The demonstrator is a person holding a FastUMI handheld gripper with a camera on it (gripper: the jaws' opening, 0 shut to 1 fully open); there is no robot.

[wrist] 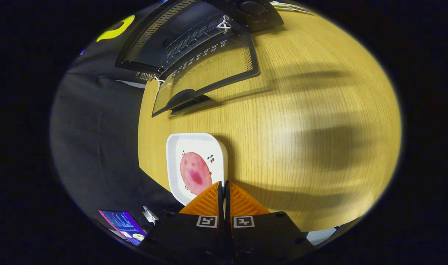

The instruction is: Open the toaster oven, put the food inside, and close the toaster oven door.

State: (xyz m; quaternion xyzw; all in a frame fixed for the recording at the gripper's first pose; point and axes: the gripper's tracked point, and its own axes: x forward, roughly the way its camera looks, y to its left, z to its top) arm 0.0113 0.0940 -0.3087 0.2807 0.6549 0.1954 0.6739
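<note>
Gripper (224,184) fingers pressed together, nothing between them, only a thin seam showing. They hang above the wooden table (301,121), tips right over the near rim of a white square plate (220,147).

Plate sits near the table's edge, by the black cloth. It has rounded corners and a small cherry print. On it lies a pink slice of ham (195,173), flat, oval, darker blotch near its middle. Its long axis runs roughly away from the fingers toward the oven, tilted slightly off the finger line. The near end of the slice is just ahead of the fingertips, offset to one side of the seam.

Toaster oven (165,40) is well beyond the plate, at the far part of the table. Its glass door (209,73) is dropped open and lies close to flat, dark handle (185,97) at the free edge pointing back toward the plate. Wire rack (194,36) visible inside the cavity. Control knob (251,7) on the panel beside the cavity.

Gripper points along the table toward the oven, tilted down over the plate. A lit screen (122,222) shows down beside the gripper body.
</note>
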